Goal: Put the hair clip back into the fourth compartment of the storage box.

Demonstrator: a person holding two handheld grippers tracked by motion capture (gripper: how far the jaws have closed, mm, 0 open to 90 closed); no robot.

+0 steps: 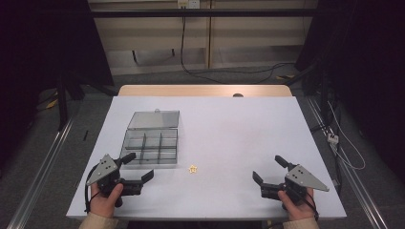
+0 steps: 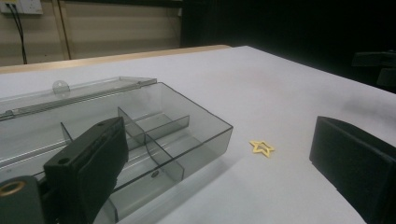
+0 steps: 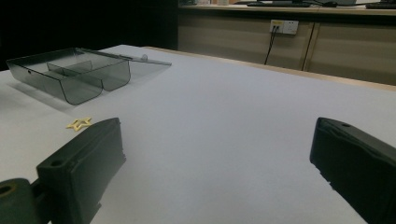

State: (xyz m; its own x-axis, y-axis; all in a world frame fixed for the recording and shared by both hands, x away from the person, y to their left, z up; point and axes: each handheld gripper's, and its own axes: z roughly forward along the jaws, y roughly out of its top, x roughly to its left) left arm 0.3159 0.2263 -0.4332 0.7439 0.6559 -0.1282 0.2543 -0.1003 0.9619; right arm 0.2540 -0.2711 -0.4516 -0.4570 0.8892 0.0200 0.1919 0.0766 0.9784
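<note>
Both grippers, left gripper [image 1: 139, 167] and right gripper [image 1: 270, 170], rest with jaws apart, empty. A small yellow star [image 1: 193, 169] lies between them, beside the open compartment box [image 1: 152, 145]; picking it up likely comes next.

Lab-like recording room, black curtains [image 1: 28, 47], white-topped table [image 1: 248, 133], wall socket [image 1: 187, 4], floor cables [image 1: 229, 71]

yellow star [image 1: 193, 169], smoky-grey box [image 1: 152, 146] (see-through)
</note>
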